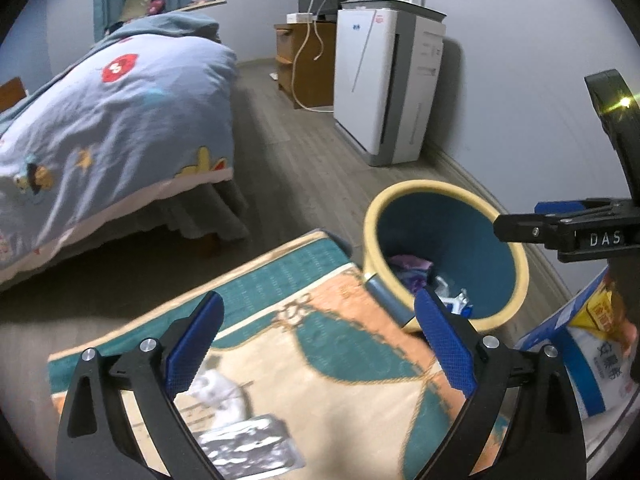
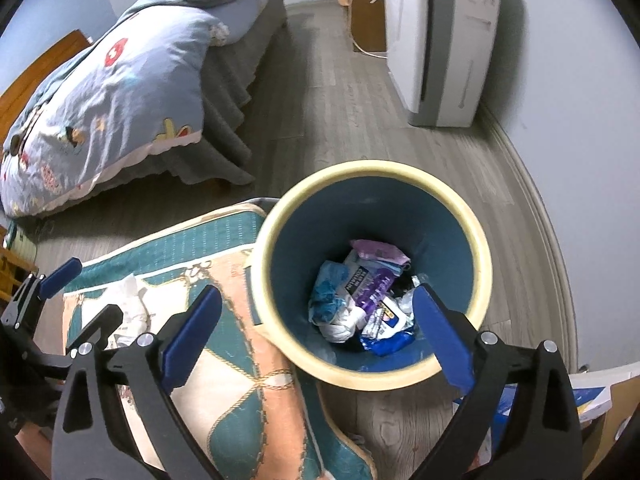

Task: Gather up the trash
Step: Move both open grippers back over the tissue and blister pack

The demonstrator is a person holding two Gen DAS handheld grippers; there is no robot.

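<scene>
A blue bin with a cream rim stands on the floor at the rug's corner and holds several wrappers and tissues. My left gripper is open and empty above the patterned rug, where a crumpled white tissue and a silver foil wrapper lie near its left finger. My right gripper is open and empty, hovering over the bin's near rim. The tissue also shows in the right wrist view, beside the left gripper.
A bed with a blue quilt stands to the left. A white air purifier and a wooden cabinet stand along the far wall. A blue and white snack bag lies right of the bin. Wood floor lies between.
</scene>
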